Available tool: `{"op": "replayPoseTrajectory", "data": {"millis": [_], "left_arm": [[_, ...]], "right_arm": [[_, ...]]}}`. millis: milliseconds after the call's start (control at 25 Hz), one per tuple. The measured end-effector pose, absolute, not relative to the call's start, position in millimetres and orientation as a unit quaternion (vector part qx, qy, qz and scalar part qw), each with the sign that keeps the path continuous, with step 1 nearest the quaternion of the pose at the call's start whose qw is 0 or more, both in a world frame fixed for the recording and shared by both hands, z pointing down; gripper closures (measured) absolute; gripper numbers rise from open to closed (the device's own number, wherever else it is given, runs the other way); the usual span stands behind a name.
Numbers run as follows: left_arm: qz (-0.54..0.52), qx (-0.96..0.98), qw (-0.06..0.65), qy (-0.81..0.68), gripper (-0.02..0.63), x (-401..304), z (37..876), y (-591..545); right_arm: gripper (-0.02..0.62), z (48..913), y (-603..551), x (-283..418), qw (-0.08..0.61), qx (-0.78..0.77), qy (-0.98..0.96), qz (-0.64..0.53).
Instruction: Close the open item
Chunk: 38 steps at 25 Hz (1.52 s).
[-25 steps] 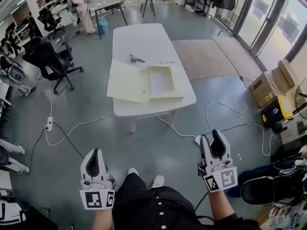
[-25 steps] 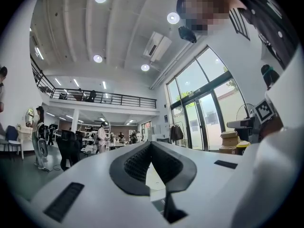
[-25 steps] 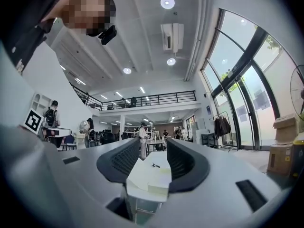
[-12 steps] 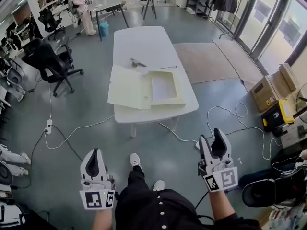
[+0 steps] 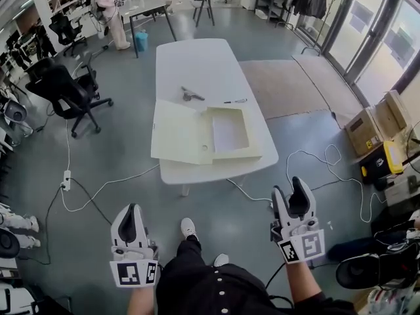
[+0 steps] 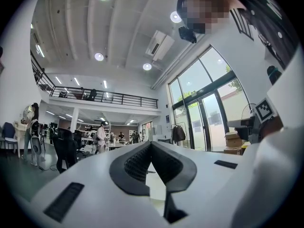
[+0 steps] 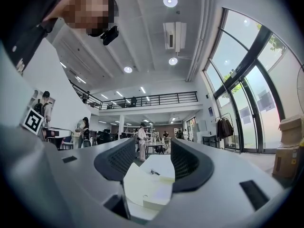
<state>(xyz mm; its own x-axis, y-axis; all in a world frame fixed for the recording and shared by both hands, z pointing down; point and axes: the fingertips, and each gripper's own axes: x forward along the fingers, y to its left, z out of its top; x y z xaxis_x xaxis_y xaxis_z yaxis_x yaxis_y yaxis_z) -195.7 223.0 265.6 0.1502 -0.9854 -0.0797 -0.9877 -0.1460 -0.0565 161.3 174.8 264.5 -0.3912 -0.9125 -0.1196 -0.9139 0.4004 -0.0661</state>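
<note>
The person is closing in on the white table (image 5: 197, 58): over the last second the table and the cream box (image 5: 205, 134) lying open on it have slid nearer in the head view. Both grippers have stayed low and level in front of the body. The box sits well ahead of both grippers, roughly between their two lines of aim. Its lid (image 5: 178, 133) is thrown flat toward the left gripper's side and its shallow tray (image 5: 231, 131) toward the right gripper's side. A small dark tool (image 5: 191, 95) and a pen (image 5: 235, 101) lie beyond the box, farther from the grippers.

The left gripper (image 5: 130, 209) is clenched, its pads meeting at the tips with nothing in them. The right gripper (image 5: 291, 188) has just been opening its jaws; they now stand apart, released, with nothing between them, and only the distant box shows through the gap.

This reads as the approach: the lid is still fully open and out of reach, and the freshly opened right jaws look readied for taking it, though it lies nearer the left gripper's side
</note>
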Motion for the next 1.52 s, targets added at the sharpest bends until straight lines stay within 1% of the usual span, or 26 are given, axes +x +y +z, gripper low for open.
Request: {"op": "replayPoseTrajectory", "data": {"millis": [120,640,1120,1520], "left_arm": [[0.013,-0.757,0.046,0.652,0.589,-206,265,199],[0.027,-0.766,0.051,0.641,0.589,-241,255,108],[0.038,-0.782,0.050,0.620,0.590,-272,249,54],[0.031,-0.793,0.044,0.606,0.589,-289,263,30]], "right_arm": [[0.367,262,152,152,0.073,-0.549,0.833,0.006],[0.364,246,74,117,0.071,-0.563,0.823,0.018],[0.365,238,40,89,0.061,-0.585,0.808,0.019],[0.374,250,24,58,0.046,-0.585,0.810,0.012]]}}
